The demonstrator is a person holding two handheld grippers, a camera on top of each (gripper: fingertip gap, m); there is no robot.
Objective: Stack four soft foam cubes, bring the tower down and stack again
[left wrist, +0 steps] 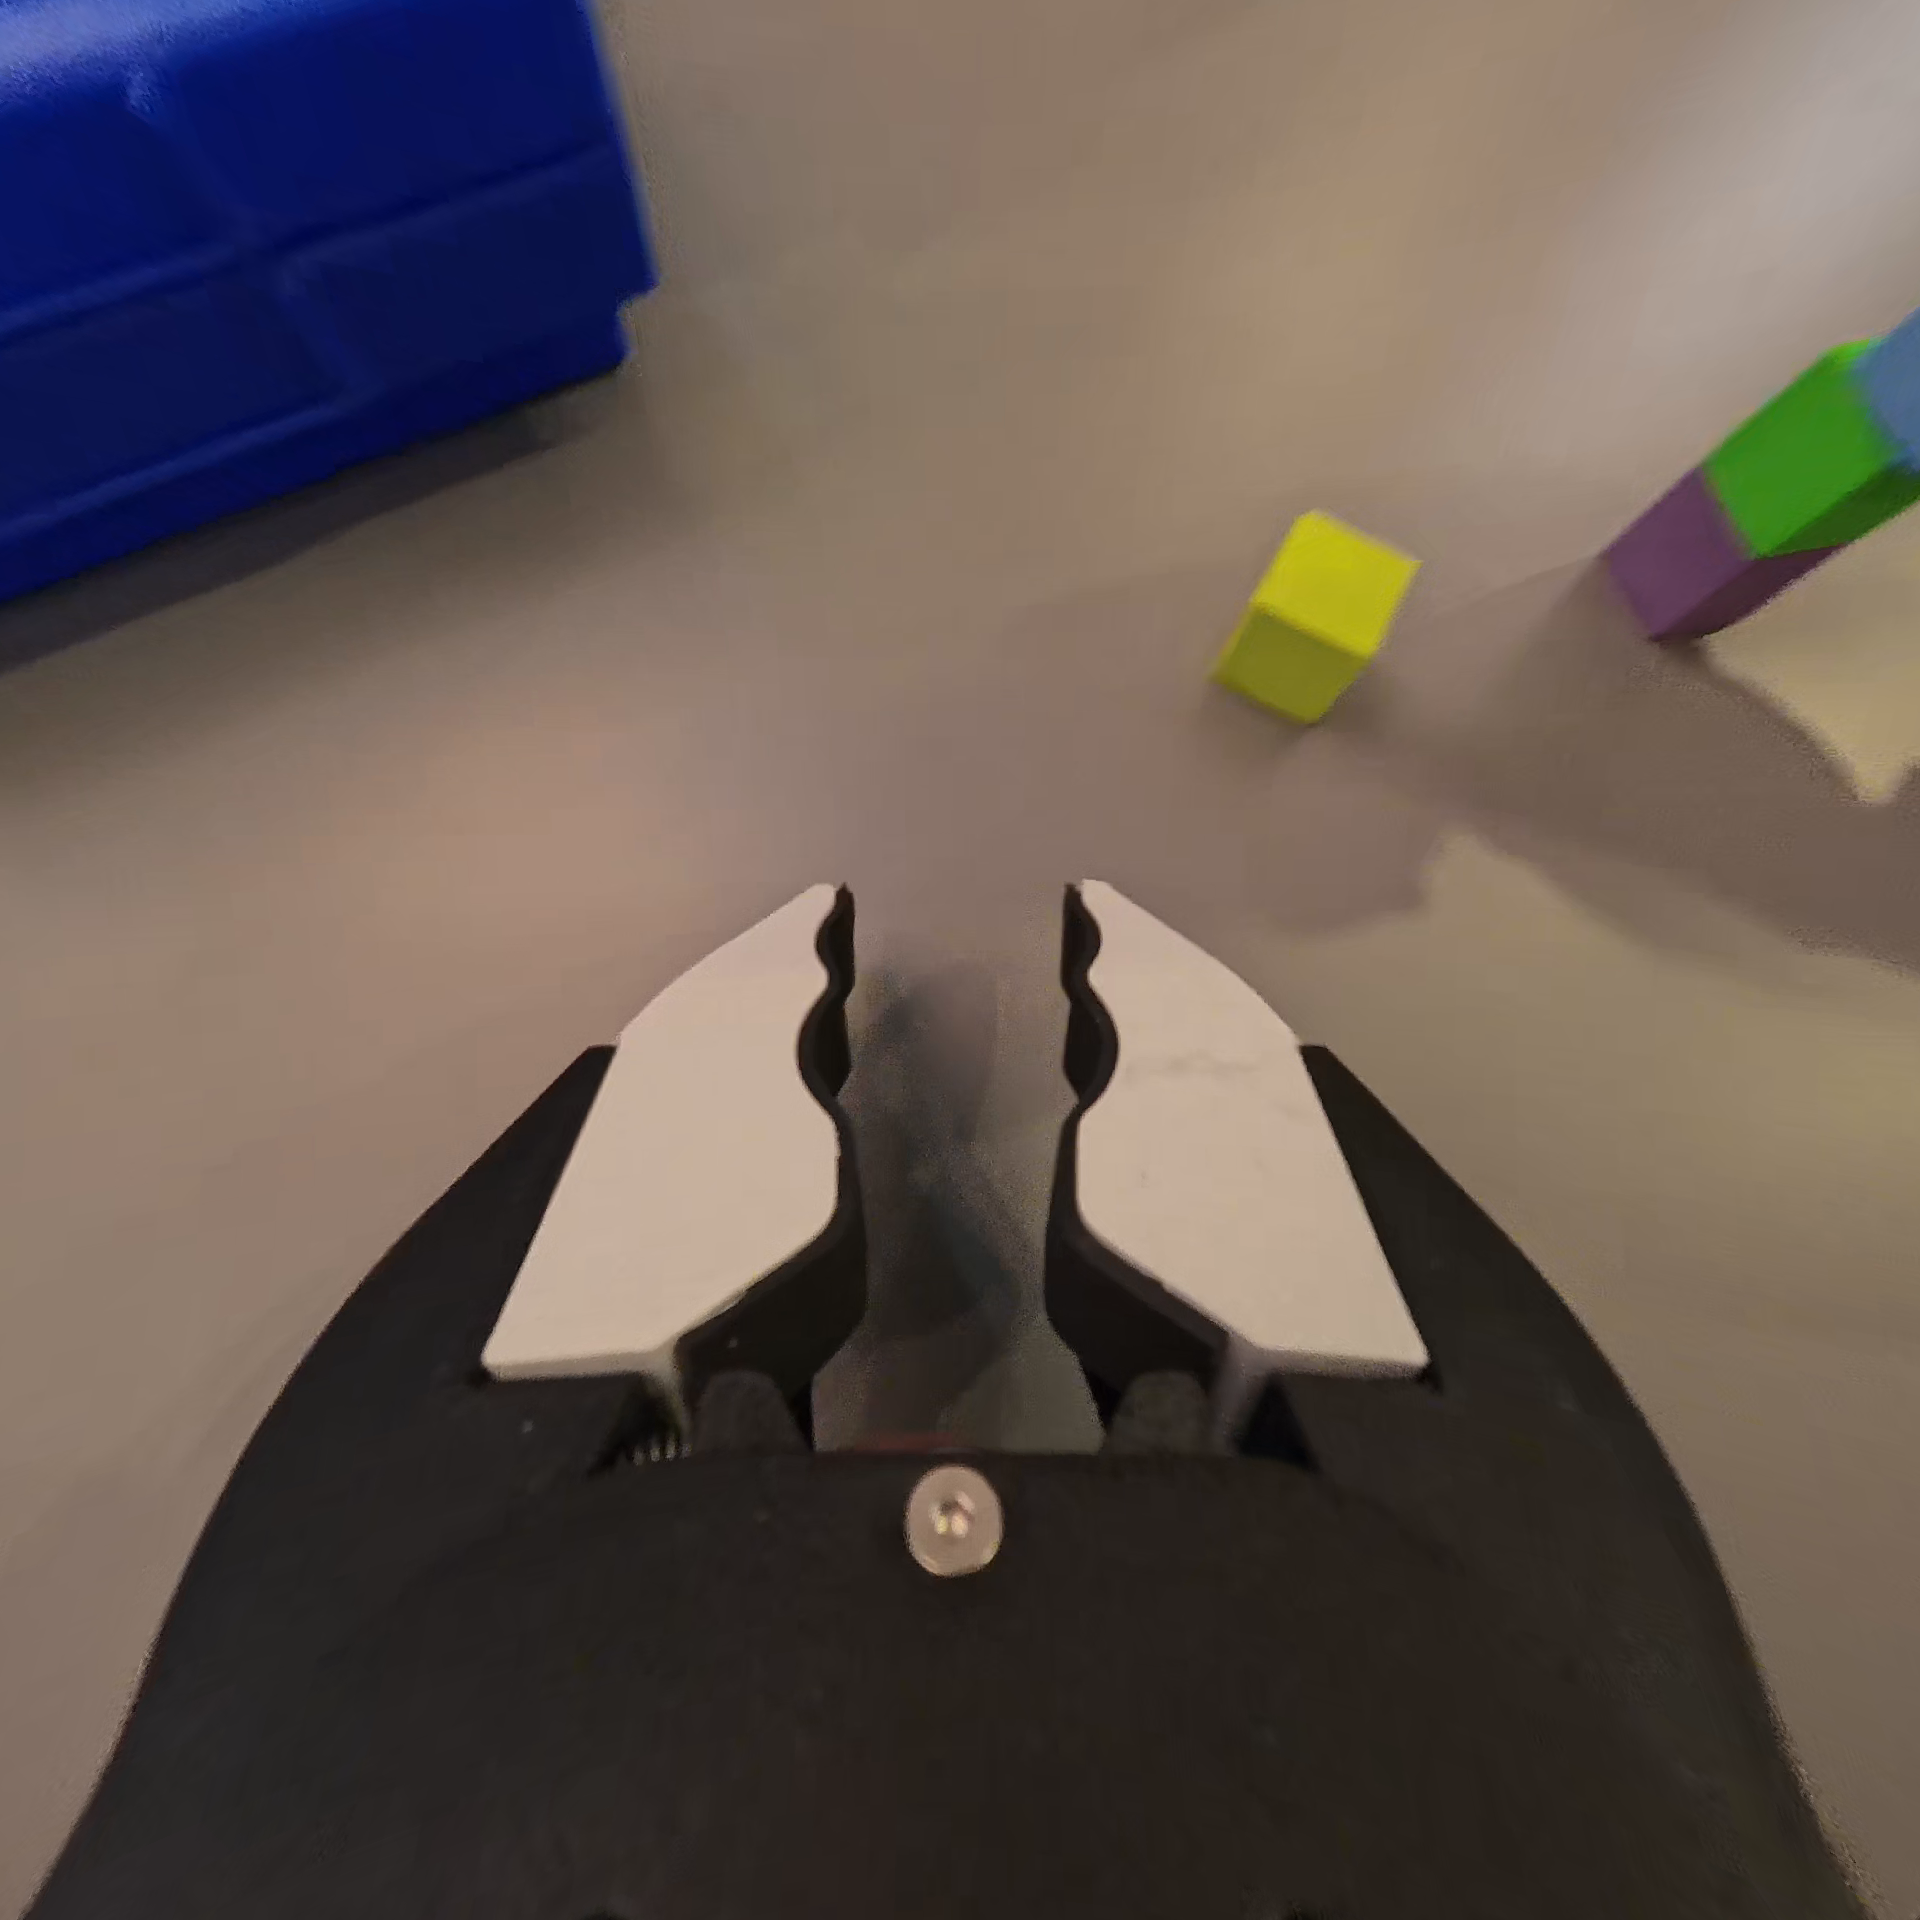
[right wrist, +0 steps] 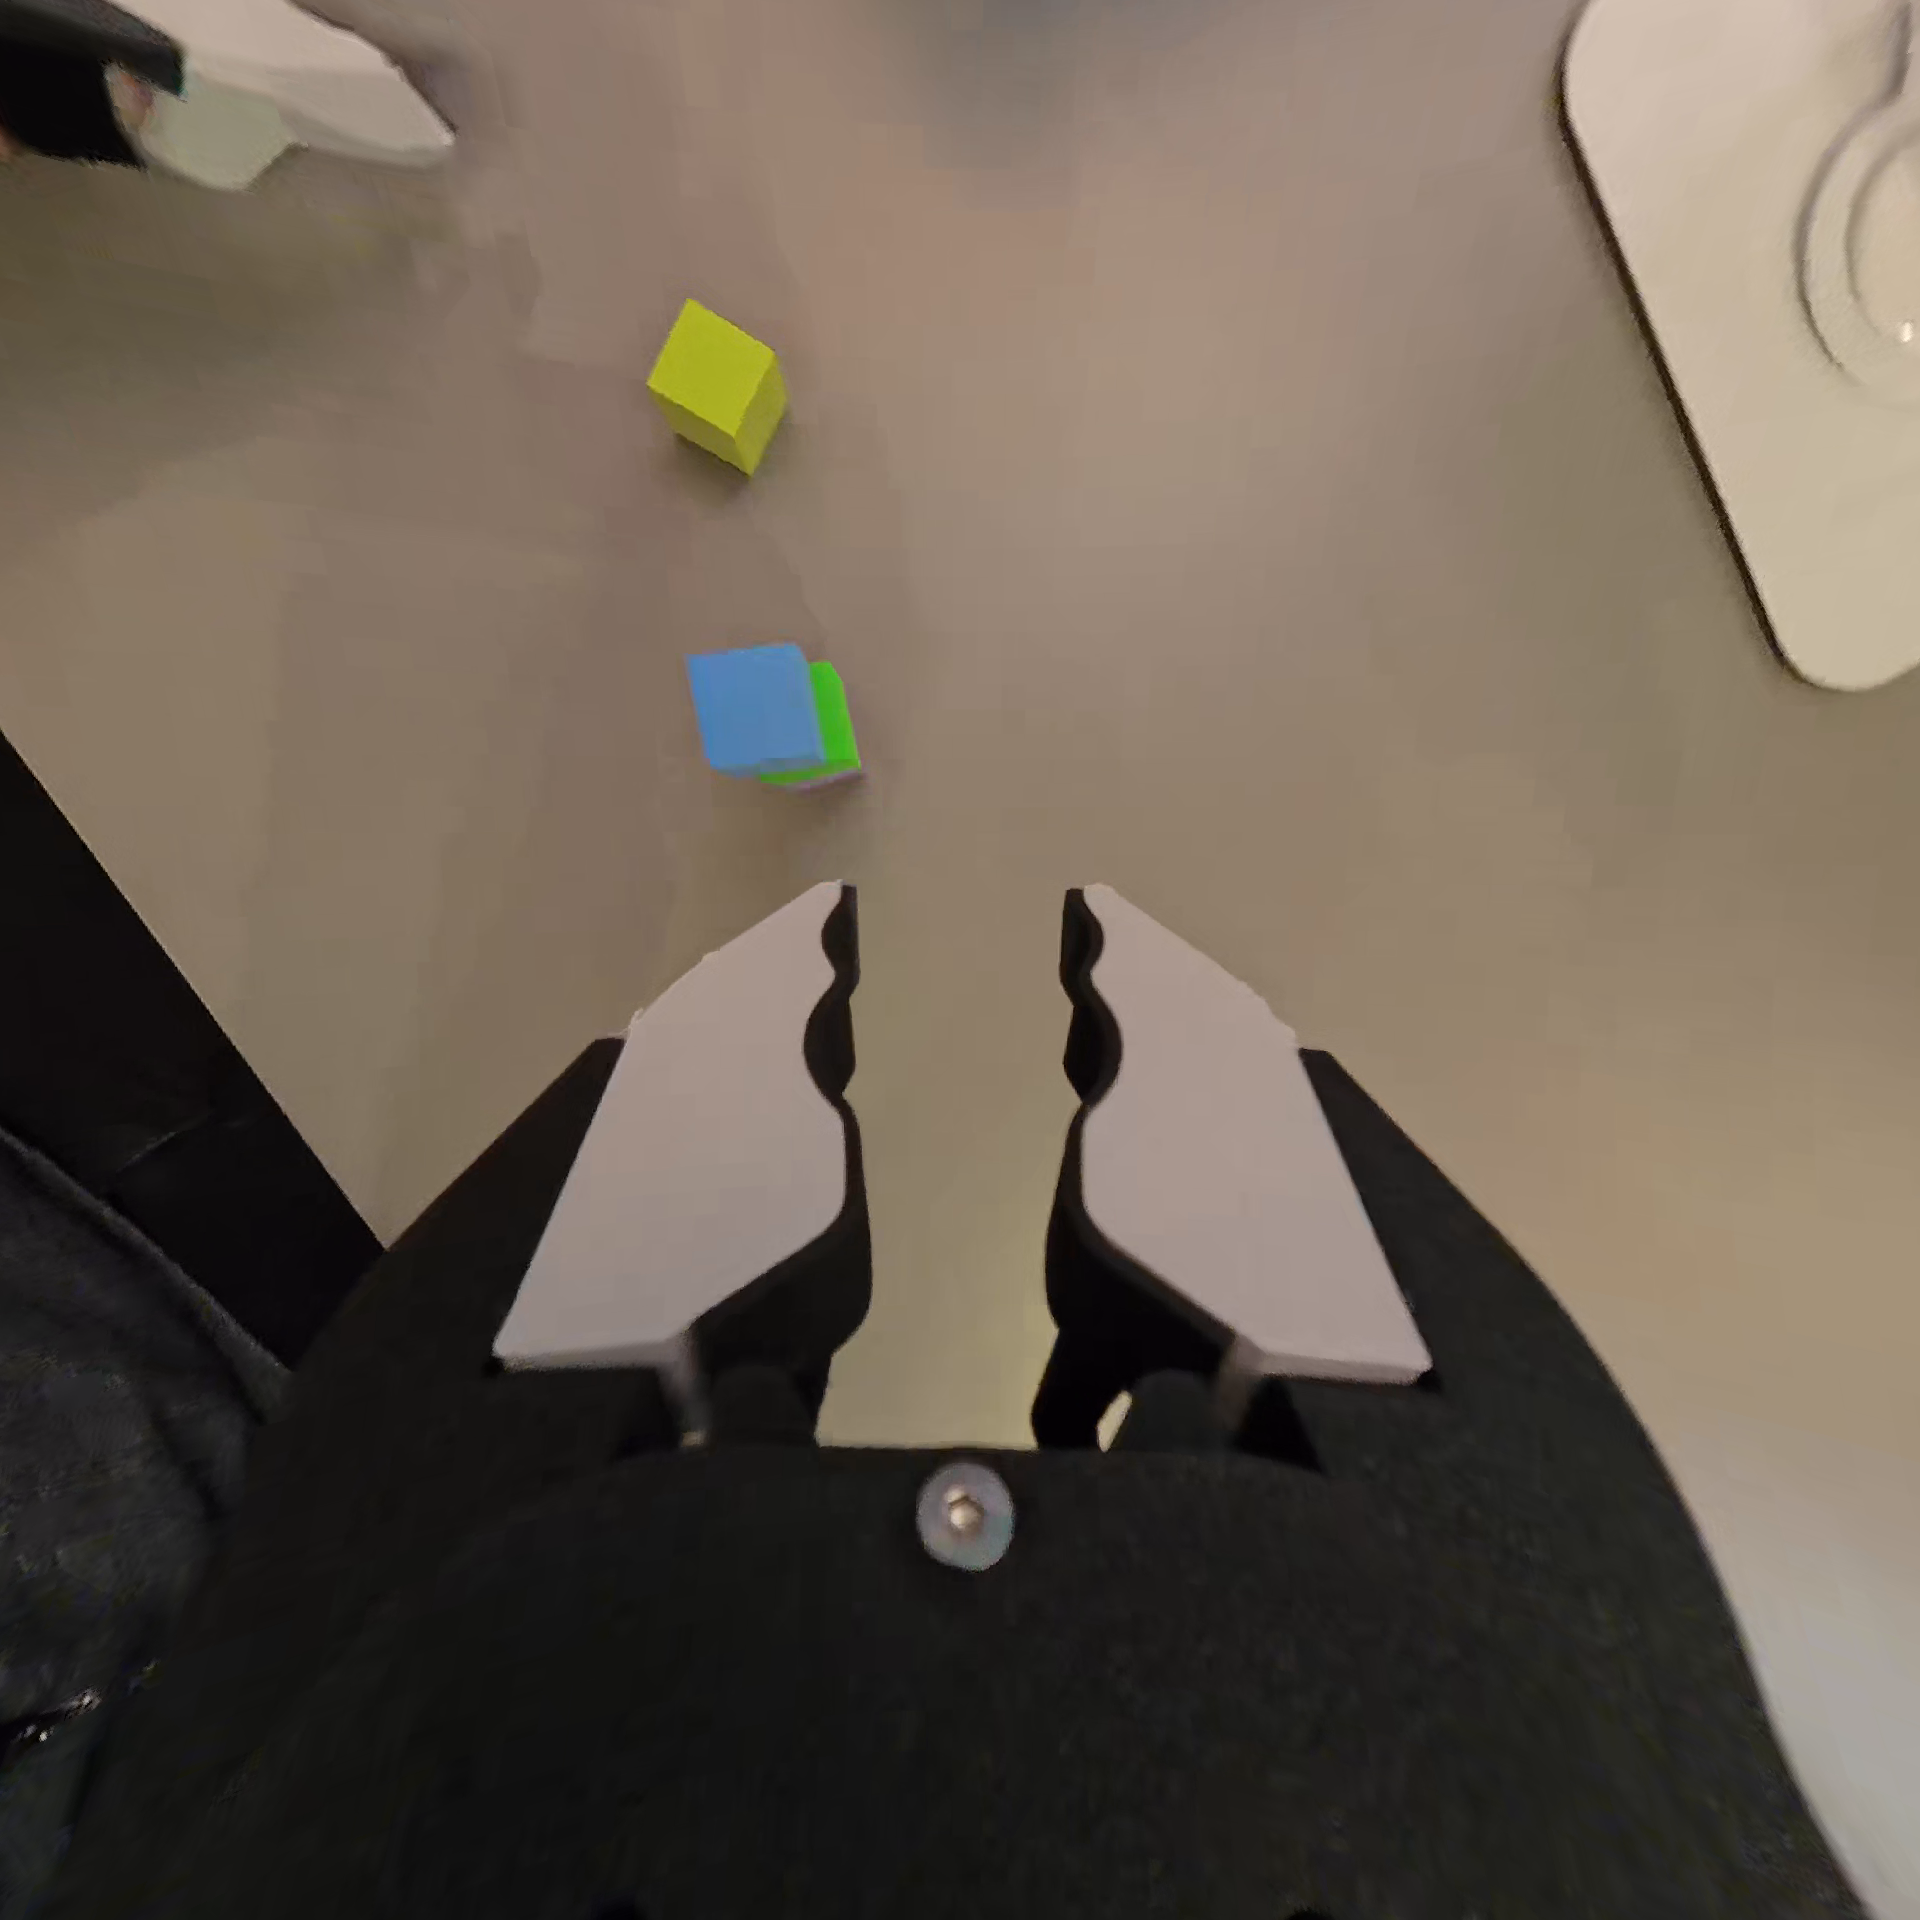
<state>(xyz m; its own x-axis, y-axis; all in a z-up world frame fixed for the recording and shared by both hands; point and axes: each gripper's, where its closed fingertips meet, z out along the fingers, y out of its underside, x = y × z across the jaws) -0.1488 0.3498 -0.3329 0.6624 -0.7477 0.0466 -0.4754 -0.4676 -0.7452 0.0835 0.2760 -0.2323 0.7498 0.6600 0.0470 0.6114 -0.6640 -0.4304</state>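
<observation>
Left wrist view: grey table (left wrist: 935,520), blue bin (left wrist: 291,291).

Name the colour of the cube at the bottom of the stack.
Purple, under the green cube; clearest in the left wrist view.

Bare table (right wrist: 1195,623) ahead, yellow cube (right wrist: 717,384) beyond cube tower (right wrist: 764,712)

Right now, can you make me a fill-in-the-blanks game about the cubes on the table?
1. The cube standing alone is ____.
2. The top cube of the tower is ____.
3. Under the green cube lies a ____ cube.
4. The big bin is dark ____.

Missing words: yellow, blue, purple, blue.
</observation>
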